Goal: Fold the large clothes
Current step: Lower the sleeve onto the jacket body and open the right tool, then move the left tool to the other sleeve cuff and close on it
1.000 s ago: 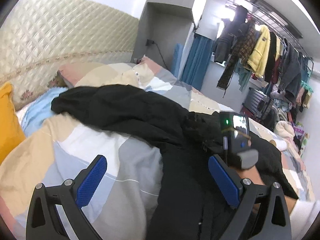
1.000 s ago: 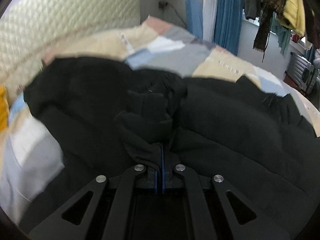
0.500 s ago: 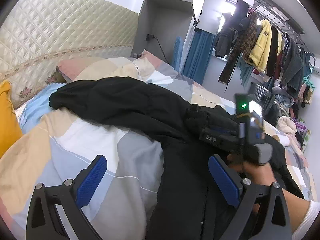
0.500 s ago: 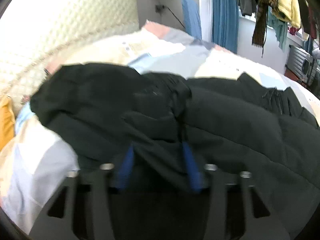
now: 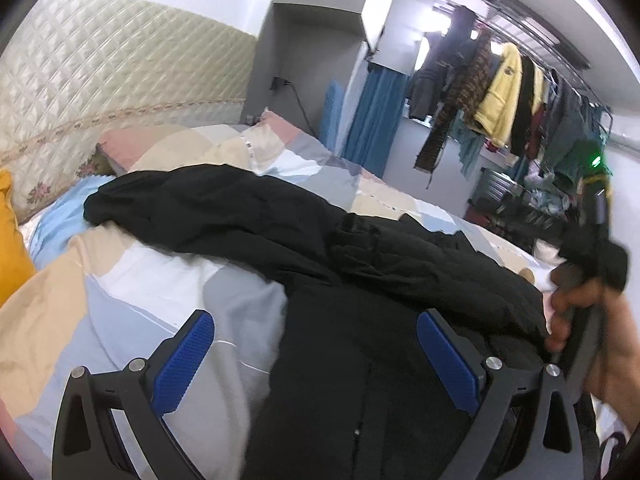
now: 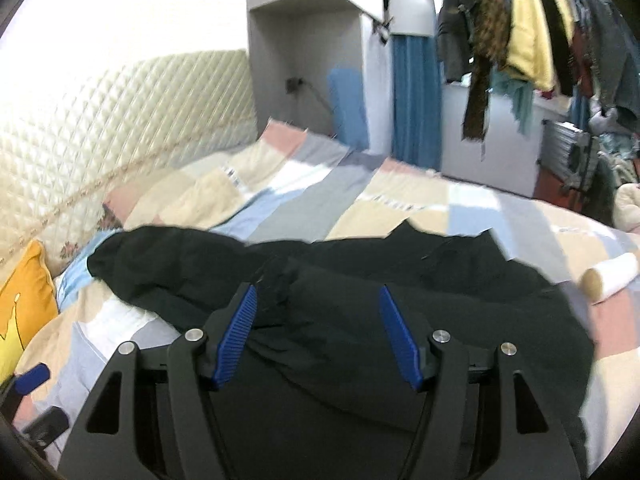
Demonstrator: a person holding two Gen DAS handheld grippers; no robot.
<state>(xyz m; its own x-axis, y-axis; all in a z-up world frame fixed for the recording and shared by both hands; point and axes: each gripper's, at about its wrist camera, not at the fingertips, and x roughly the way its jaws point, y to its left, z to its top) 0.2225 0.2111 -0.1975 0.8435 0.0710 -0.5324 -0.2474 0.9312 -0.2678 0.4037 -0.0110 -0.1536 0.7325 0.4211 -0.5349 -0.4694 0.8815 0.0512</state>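
a black padded jacket (image 5: pixel 360 280) lies rumpled across the patchwork duvet (image 5: pixel 132 288) on the bed, one sleeve trailing toward the headboard. both the left claw (image 5: pixel 316 360) and right claw (image 6: pixel 316 332) hover over it spread wide, pinching nothing. the fold looks between grips; next, each claw should probably pinch an edge to flatten it.
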